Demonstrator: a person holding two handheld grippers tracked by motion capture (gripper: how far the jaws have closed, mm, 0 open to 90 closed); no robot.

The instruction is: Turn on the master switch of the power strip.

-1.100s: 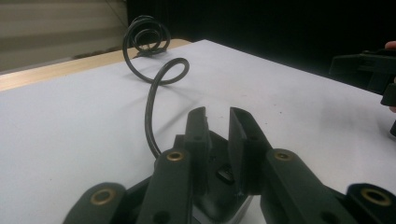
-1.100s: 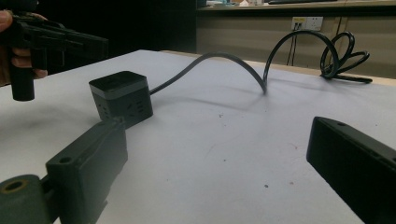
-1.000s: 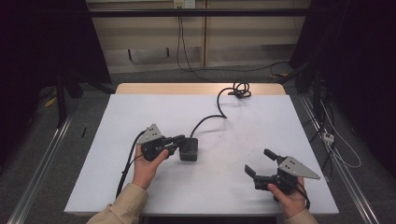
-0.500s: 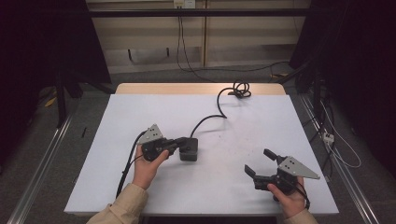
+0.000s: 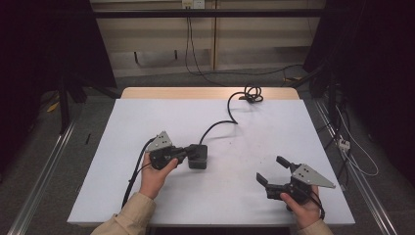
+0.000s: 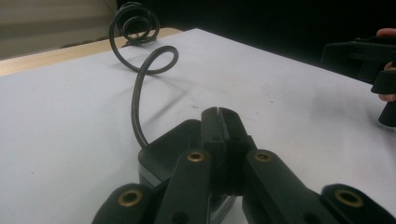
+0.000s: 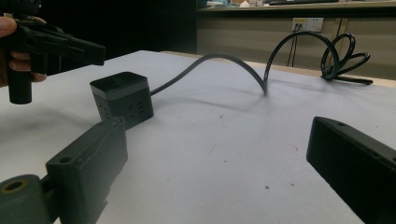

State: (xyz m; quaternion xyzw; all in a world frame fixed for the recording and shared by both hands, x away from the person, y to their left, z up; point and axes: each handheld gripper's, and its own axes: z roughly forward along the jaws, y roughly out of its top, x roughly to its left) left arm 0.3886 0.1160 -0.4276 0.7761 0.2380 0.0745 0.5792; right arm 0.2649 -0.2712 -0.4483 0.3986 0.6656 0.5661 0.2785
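The left tongs (image 5: 182,154) have just been closing and now stand fully shut, pad against pad with nothing between them, as the left gripper view shows (image 6: 222,122). Their tips rest over the near top edge of the small black cube-shaped power socket with a pale band under its lid (image 5: 197,156), which sits on the surface directly ahead of them; whether the tips actually press on the lid I cannot tell. From the socket's far side a thick black rubber cable (image 5: 221,125) snakes away from the left tongs toward the far edge of the surface, where it ends in a loose coil (image 5: 251,93).

The right tongs (image 5: 272,170) are well apart from the socket, held low near the front right of the surface, their jaws spread wide and empty; in the right gripper view the socket (image 7: 122,98) stands beyond the gap between the two jaws, toward the left one.

As a judgement, the work is at an early stage: the socket is reached but not gripped or lifted, the cable lies unhandled, and any lifting or moving of the cube is yet to come.

The flat white surface (image 5: 161,200) is bare apart from these things, with a pale wooden strip along its far edge. Beyond it stand a beige wall with a wall outlet (image 5: 193,4), loose cables on a grey floor, and dark curtains on both sides.
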